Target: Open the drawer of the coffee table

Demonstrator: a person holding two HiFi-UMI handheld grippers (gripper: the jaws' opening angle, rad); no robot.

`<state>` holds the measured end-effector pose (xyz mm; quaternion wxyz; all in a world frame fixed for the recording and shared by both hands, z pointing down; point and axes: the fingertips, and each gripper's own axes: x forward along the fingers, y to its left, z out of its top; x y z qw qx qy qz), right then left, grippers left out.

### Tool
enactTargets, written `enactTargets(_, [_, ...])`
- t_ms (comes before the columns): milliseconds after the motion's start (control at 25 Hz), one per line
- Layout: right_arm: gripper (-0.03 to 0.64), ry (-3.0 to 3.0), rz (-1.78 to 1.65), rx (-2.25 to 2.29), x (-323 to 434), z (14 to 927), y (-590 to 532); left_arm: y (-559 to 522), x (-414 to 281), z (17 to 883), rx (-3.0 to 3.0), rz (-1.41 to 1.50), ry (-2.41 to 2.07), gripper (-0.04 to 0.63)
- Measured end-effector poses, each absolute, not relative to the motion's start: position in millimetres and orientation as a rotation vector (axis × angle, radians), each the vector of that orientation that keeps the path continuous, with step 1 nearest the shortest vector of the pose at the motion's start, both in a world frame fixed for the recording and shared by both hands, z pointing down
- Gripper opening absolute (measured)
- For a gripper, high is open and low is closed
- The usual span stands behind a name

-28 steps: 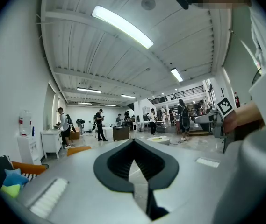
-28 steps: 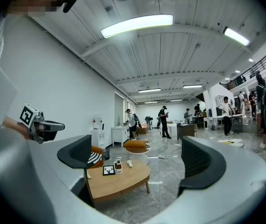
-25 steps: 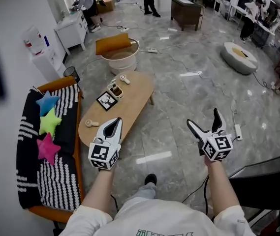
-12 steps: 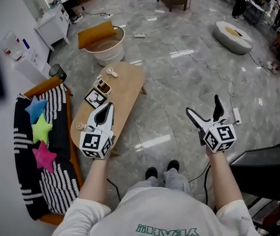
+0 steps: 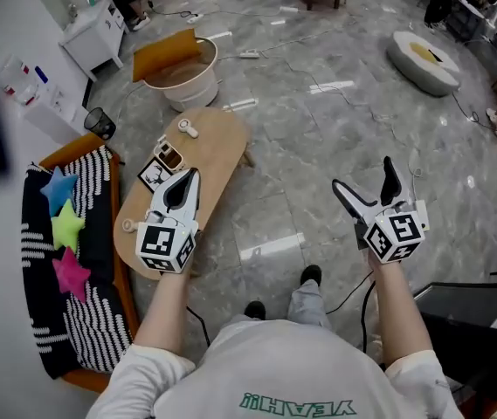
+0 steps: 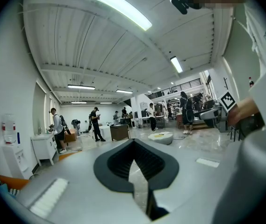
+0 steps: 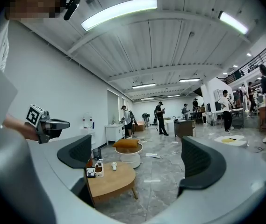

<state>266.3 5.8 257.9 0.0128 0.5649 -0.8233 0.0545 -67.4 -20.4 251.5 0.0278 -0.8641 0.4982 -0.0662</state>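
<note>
The oval wooden coffee table (image 5: 204,168) stands on the marble floor to my left front; it also shows low in the right gripper view as the table (image 7: 111,181). No drawer front shows in any view. My left gripper (image 5: 182,186) hangs over the table's near half with its jaws shut together and nothing in them. My right gripper (image 5: 370,186) is held over bare floor to the right, jaws spread wide and empty. In the left gripper view the gripper (image 6: 135,164) points up at the room and the table is hidden.
On the table stand a small box (image 5: 169,157), a marker card (image 5: 151,175) and a white gadget (image 5: 188,128). A striped sofa (image 5: 82,260) with star cushions lies left of it. A round white tub (image 5: 178,72) sits beyond. Cables (image 5: 353,295) trail on the floor.
The view has shifted: the table and sofa slid left and down in the frame. My left gripper came closer over the table's near half. The right gripper stayed open.
</note>
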Motion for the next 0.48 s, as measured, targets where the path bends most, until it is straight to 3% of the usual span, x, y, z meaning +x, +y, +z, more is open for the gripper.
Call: enactTargets(480, [0.589, -2.699, 0.161, 1.509, 337.0, 260.6, -92.3, -85.0, 23.7, 251.6, -2.595, -0.233, 1.682, -0.002])
